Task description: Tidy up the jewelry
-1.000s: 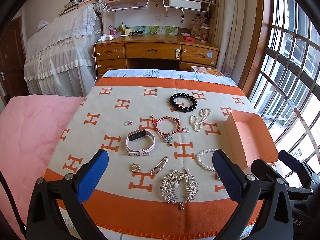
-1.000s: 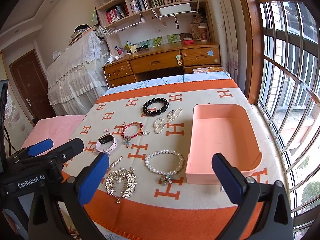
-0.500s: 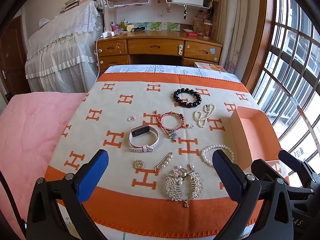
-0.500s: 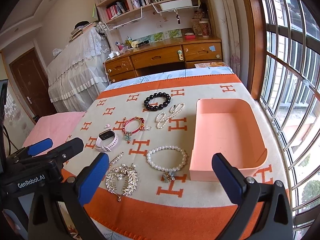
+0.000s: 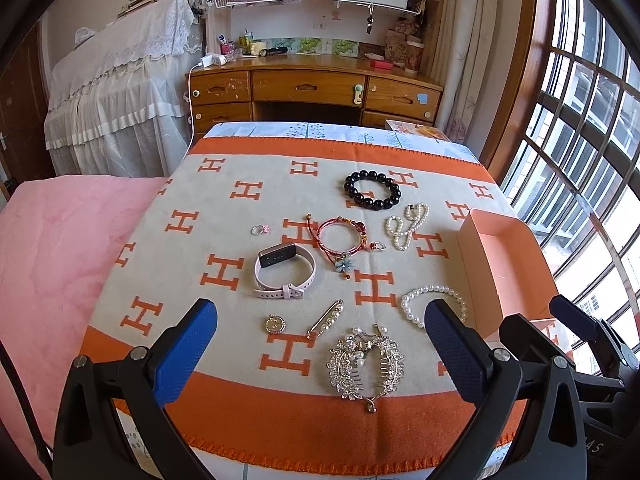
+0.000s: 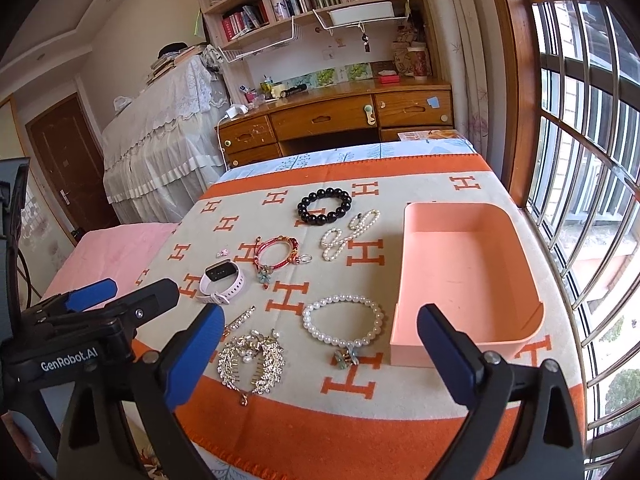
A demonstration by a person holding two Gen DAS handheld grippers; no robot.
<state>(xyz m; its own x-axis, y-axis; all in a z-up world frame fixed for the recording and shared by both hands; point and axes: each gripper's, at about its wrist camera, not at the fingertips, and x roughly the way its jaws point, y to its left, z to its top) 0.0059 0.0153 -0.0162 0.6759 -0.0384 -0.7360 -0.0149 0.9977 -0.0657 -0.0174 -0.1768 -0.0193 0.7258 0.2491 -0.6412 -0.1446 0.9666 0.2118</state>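
A pink open tray (image 6: pixel 468 264) is sitting empty at frame right. Left of it, a black bead bracelet (image 6: pixel 325 206), pearl bracelet (image 6: pixel 343 319) and crystal hair comb (image 6: pixel 251 360) are lying flat, apart.

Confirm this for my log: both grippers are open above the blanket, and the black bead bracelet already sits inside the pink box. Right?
Not quite. The black bead bracelet lies on the orange-patterned blanket, outside the pink box, which the right wrist view shows holding nothing. Left gripper and right gripper are open.
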